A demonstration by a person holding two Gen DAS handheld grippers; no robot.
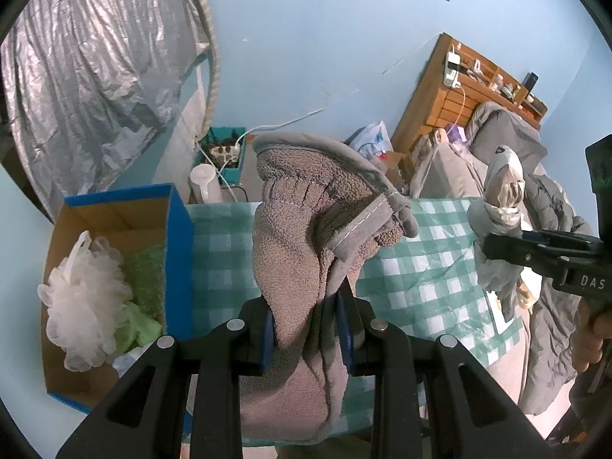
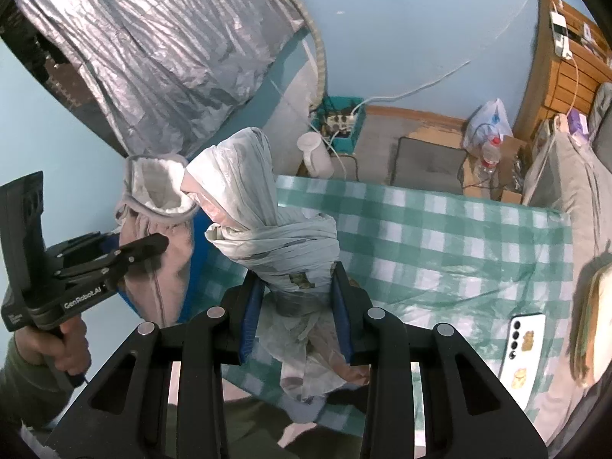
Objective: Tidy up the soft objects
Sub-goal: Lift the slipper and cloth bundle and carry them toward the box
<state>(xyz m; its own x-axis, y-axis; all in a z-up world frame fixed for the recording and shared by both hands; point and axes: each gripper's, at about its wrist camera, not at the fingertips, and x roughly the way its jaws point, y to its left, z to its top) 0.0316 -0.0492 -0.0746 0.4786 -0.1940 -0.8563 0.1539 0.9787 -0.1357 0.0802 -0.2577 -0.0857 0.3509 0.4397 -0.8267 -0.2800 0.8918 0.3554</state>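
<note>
My left gripper (image 1: 306, 329) is shut on a brown fleece slipper (image 1: 302, 237) and holds it above the checked tablecloth (image 1: 428, 283). The slipper also shows at the left of the right wrist view (image 2: 160, 206). My right gripper (image 2: 296, 313) is shut on a bundle wrapped in pale plastic bag (image 2: 264, 222), held up over the table; the bundle also shows in the left wrist view (image 1: 497, 206). A blue cardboard box (image 1: 179, 252) stands at the table's left and holds a white bath pouf (image 1: 84, 298) and green soft items (image 1: 147, 271).
A white phone (image 2: 522, 348) lies on the tablecloth at the right. A bed with grey bedding (image 1: 508, 141) and a wooden headboard (image 1: 443, 91) is to the right. A white jug (image 2: 315, 155), a teal crate with a power strip (image 2: 340, 120) and a silver cover (image 2: 153, 49) are behind the table.
</note>
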